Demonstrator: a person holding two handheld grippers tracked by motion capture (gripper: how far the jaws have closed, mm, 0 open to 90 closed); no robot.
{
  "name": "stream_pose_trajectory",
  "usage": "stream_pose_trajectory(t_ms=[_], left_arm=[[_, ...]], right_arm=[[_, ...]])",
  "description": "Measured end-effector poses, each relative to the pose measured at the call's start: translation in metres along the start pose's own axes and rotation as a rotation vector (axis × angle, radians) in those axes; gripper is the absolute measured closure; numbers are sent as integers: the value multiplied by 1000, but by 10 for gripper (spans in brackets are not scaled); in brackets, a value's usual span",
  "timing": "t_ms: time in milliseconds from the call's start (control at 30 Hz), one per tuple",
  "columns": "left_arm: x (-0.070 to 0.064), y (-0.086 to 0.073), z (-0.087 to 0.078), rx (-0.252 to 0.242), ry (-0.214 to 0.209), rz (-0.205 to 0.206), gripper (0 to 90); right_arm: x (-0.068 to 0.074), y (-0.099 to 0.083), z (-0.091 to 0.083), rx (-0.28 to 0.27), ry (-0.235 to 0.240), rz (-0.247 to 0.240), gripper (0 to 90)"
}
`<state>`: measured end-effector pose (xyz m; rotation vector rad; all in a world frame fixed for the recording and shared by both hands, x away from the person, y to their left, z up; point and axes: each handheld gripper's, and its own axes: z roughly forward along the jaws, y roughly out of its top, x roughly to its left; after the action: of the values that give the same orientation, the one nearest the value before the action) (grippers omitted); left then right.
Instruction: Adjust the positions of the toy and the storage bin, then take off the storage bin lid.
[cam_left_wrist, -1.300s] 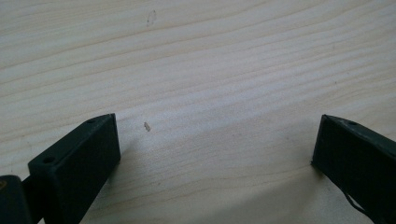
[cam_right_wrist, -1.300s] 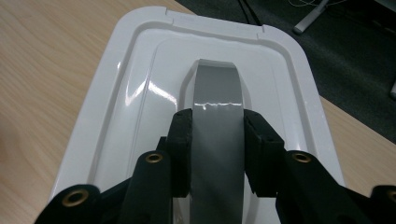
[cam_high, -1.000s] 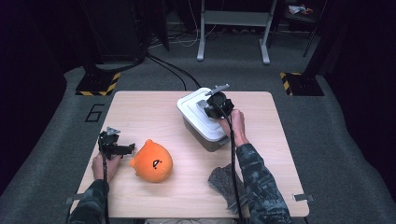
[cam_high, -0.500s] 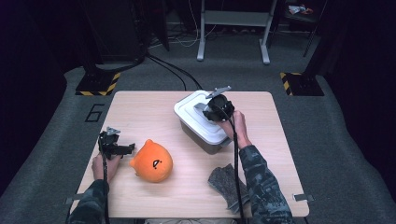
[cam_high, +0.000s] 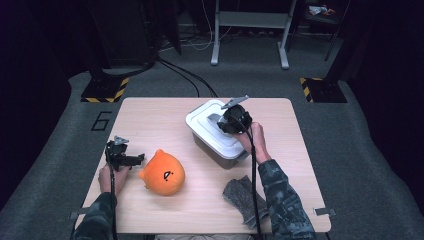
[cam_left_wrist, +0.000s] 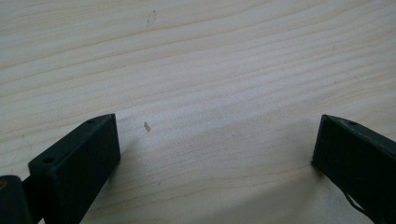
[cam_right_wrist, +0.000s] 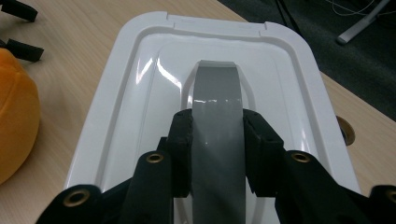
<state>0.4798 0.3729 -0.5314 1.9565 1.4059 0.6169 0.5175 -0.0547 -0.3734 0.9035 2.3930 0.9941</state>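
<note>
Wooden table (cam_high: 165, 120) | right gripper (cam_right_wrist: 217, 140) clamps grey lid handle (cam_right_wrist: 217, 107) | left gripper (cam_left_wrist: 215, 154) spread wide, low over bare wood

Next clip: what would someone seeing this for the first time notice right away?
Probably the bright orange plush toy at the table's near left, just beside the open left gripper. Next, the white-lidded bin mid-table, where the right gripper has its jaws shut on the lid's grey handle. A grey cloth lies near the front edge by the person's right forearm.

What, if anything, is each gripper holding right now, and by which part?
The right gripper clamps the grey handle of the white lid. The left gripper is open, holding nothing.
</note>
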Motion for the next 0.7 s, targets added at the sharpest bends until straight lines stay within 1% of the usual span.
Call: stream_pose_trajectory(t_ms=[33, 233, 400, 467, 567, 600, 633, 667, 700], left_arm=[[0, 0, 0, 1, 0, 1, 2], [0, 0, 0, 0, 1, 1, 2], [0, 0, 0, 1, 1, 0, 2], [0, 0, 0, 1, 1, 0, 2], [0, 0, 0, 1, 1, 0, 2], [0, 0, 0, 1, 1, 1, 2], [0, 0, 0, 1, 1, 0, 2], [0, 0, 0, 1, 1, 0, 2], [0, 0, 0, 1, 0, 0, 2]], right_arm=[[2, -1, -2, 1, -4, 2, 667], [6, -3, -4, 7, -7, 12, 667], [6, -3, -3, -10, -23, -13, 666], [8, -2, -4, -5, -32, -12, 666], [6, -2, -7, -14, -35, -32, 666], [8, -1, -8, -24, -37, -7, 666], [8, -1, -9, -19, -36, -3, 666], [7, 0, -10, -26, -41, -19, 666], [8, 1, -12, -31, -45, -12, 666]])
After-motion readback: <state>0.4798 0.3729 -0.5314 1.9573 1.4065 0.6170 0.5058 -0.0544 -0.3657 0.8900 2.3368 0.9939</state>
